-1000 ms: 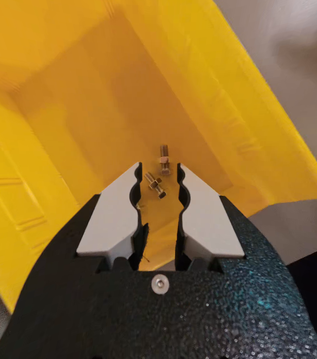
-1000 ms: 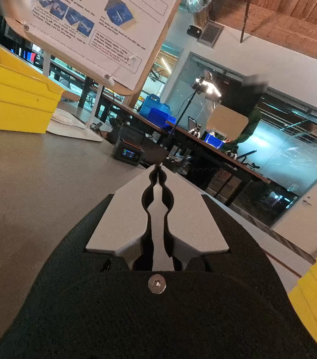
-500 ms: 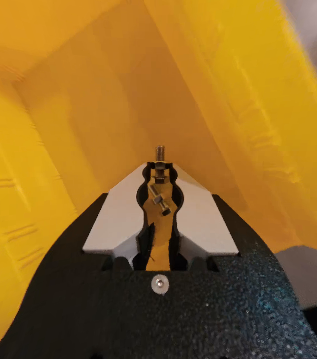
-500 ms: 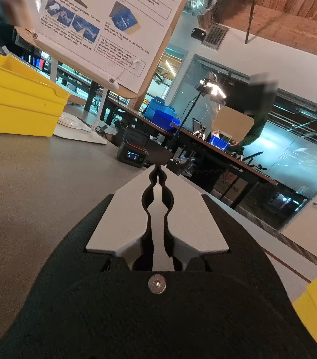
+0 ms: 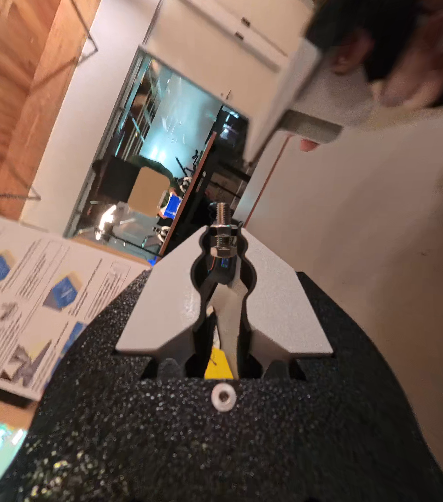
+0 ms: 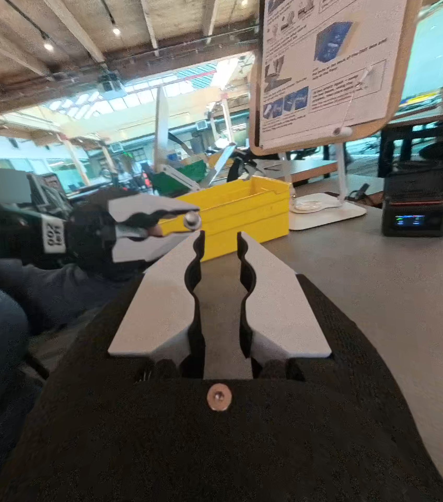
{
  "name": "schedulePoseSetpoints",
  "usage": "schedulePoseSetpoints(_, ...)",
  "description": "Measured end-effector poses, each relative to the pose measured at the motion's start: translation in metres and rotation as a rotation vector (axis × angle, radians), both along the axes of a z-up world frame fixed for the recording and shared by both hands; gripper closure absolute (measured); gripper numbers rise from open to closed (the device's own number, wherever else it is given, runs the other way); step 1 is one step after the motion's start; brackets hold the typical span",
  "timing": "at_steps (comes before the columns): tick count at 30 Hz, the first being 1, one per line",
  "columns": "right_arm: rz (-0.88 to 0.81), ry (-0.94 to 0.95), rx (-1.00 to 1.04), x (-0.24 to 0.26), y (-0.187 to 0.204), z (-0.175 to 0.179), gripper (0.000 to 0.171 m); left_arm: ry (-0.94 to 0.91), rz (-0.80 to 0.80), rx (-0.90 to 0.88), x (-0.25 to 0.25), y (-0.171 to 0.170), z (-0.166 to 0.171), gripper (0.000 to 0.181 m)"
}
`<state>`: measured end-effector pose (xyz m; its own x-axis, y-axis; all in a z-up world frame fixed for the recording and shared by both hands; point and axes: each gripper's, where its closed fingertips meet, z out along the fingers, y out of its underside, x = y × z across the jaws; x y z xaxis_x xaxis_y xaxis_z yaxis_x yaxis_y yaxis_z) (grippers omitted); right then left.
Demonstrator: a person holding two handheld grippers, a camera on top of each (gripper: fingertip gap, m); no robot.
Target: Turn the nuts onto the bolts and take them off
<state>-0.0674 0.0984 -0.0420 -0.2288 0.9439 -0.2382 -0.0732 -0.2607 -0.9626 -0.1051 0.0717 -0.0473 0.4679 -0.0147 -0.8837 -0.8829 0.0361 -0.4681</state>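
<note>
Left wrist view: the left gripper (image 5: 222,235) is clamped on one bolt (image 5: 222,233) carrying what look like two nuts, threaded end pointing forward past the fingertips. Right wrist view: the right gripper (image 6: 219,236) stands apart and empty above the grey table (image 6: 350,266), beside one yellow bin (image 6: 242,214); the bolt shows end-on near its left fingertip.

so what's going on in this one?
A person is working two handheld grippers on a nut-and-bolt task. The left gripper is shut on a bolt with a nut threaded on it, held up in the air with the threaded end pointing away. The right gripper is open and empty, close to the bolt's tip, seemingly lining up to grab the nut. A yellow bin sits on the table behind.
</note>
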Motion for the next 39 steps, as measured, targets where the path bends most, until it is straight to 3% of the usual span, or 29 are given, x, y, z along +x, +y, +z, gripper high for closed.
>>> schedulePoseSetpoints(5,0.154,-0.115,-0.082,0.003,-0.016,-0.011,0.149,0.105,-0.052,-0.029,0.024,0.014,-0.028,0.165)
schedulePoseSetpoints(11,0.148,-0.182,-0.055,-0.005,-0.02,-0.024,0.15,0.152,-0.075,-0.041,0.028,0.018,-0.032,0.165)
schedulePoseSetpoints(14,0.125,-0.204,-0.021,-0.008,-0.017,-0.031,0.163,0.159,-0.094,-0.053,0.034,0.018,-0.036,0.165)
schedulePoseSetpoints(17,0.119,-0.228,0.03,-0.005,-0.018,-0.034,0.164,0.056,-0.14,-0.08,0.039,0.019,-0.04,0.165)
schedulePoseSetpoints(21,0.096,-0.268,0.092,0.001,-0.014,-0.04,0.164,-0.081,-0.136,-0.221,0.032,0.027,-0.054,0.134)
schedulePoseSetpoints(22,0.102,-0.276,0.098,0.002,-0.014,-0.041,0.164,-0.088,-0.151,-0.254,0.033,0.027,-0.06,0.138)
schedulePoseSetpoints(24,0.105,-0.305,0.134,0.004,-0.015,-0.047,0.164,-0.089,-0.197,-0.277,0.038,0.025,-0.066,0.166)
schedulePoseSetpoints(28,0.107,-0.354,0.198,0.005,-0.018,-0.059,0.164,-0.109,-0.217,-0.347,0.039,0.024,-0.077,0.167)
schedulePoseSetpoints(30,0.072,-0.347,0.128,0.003,-0.014,-0.058,0.163,-0.114,-0.207,-0.321,0.035,0.028,-0.075,0.166)
schedulePoseSetpoints(31,0.073,-0.362,0.055,0.002,-0.013,-0.058,0.16,-0.105,-0.202,-0.302,0.034,0.031,-0.074,0.167)
schedulePoseSetpoints(34,0.095,-0.446,-0.114,0.003,-0.01,-0.068,0.124,-0.037,-0.202,-0.239,0.032,0.038,-0.073,0.167)
schedulePoseSetpoints(36,0.107,-0.526,-0.115,0.003,-0.013,-0.084,0.118,0.007,-0.22,-0.226,0.035,0.042,-0.079,0.167)
schedulePoseSetpoints(39,0.081,-0.484,0.019,-0.004,-0.015,-0.081,0.121,0.036,-0.234,-0.239,0.035,0.047,-0.09,0.167)
